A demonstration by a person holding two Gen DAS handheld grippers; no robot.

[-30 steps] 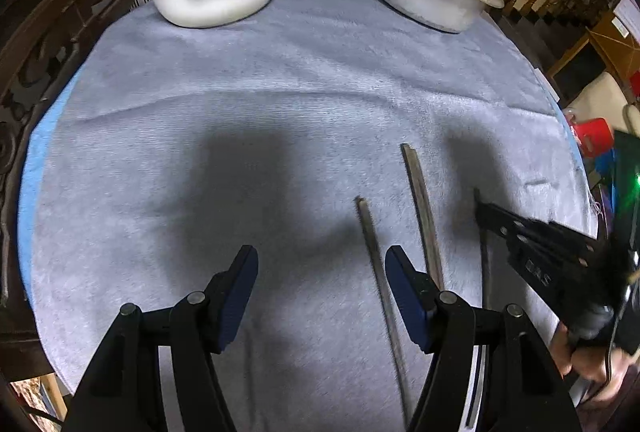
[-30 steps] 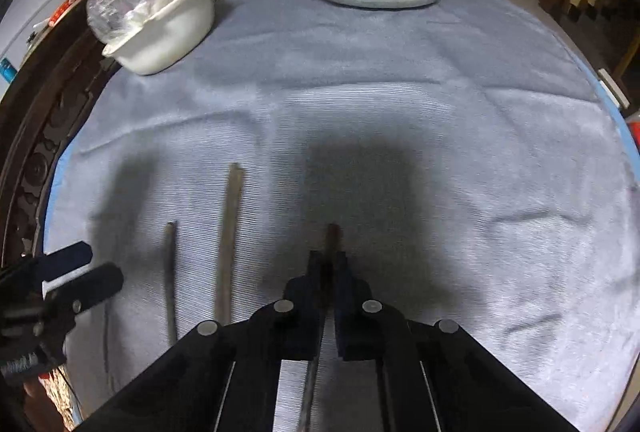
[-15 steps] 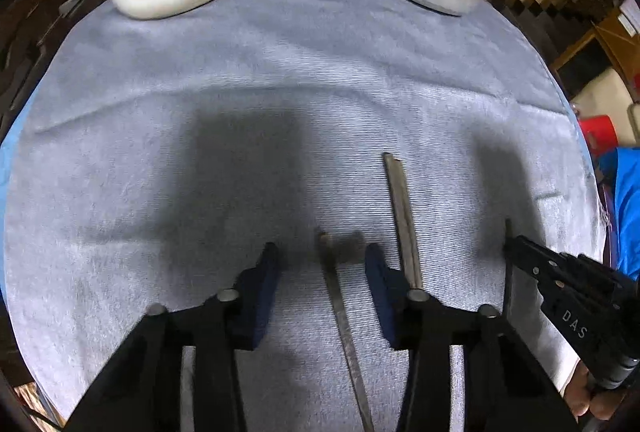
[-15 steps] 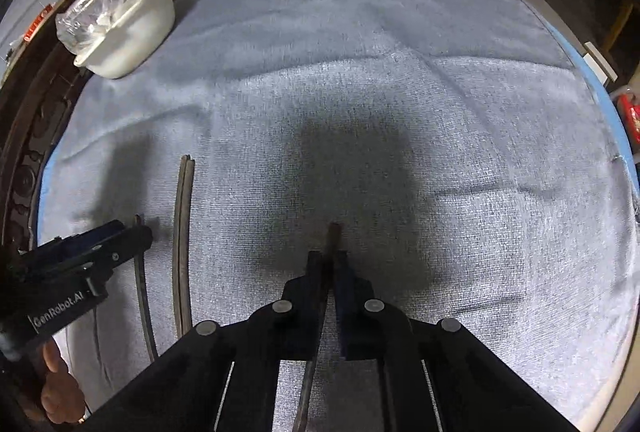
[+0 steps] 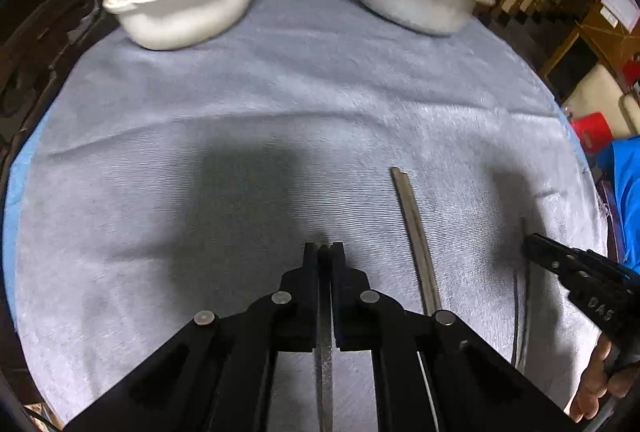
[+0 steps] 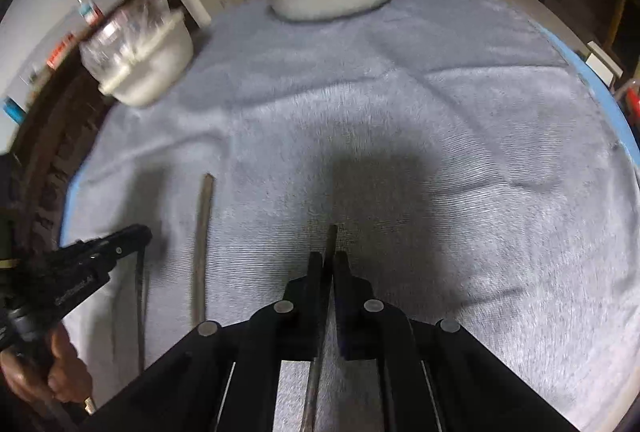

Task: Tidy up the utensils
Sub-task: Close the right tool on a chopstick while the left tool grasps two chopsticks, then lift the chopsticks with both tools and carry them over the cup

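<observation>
The left gripper (image 5: 324,248) has just closed and now pinches one chopstick (image 5: 325,360). The right gripper (image 6: 329,258) pinches another chopstick (image 6: 330,238) near the table's near edge. A pair of chopsticks (image 5: 414,232) lies between them on the grey cloth (image 5: 280,104). The middle is bare; a white bowl (image 5: 180,12) and a metal pot (image 5: 416,0) stand at the far edge.

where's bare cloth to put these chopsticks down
Widest free patch: the grey cloth between the white bowl, the lidded pot and the left gripper. Also open: the cloth to the right of the right gripper. Crowded: the strip between the grippers, where the paired chopsticks lie.
</observation>
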